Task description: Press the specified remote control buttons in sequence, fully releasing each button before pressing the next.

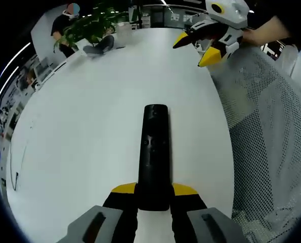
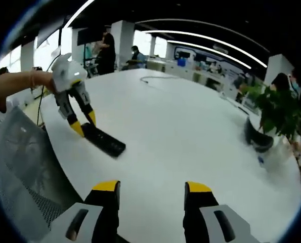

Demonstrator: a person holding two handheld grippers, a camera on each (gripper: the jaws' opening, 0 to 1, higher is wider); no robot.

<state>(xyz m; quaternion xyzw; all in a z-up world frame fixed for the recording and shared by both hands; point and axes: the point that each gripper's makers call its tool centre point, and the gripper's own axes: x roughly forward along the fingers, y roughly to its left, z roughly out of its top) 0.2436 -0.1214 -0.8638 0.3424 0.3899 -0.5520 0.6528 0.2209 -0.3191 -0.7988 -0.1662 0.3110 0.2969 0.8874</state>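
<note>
Holding the black remote control (image 1: 155,152) flat on the white table (image 1: 79,142), the left gripper (image 1: 154,195) pinches its near end; the right gripper (image 2: 151,190), jaws spread, should close before pressing

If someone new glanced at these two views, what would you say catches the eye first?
Most striking is the black remote control, lying on the white table with its near end clamped between the left gripper and its yellow-tipped jaws. Across the table, the right gripper hangs open in the air, apart from the remote. A leafy green plant stands near the table's far edge.
</note>
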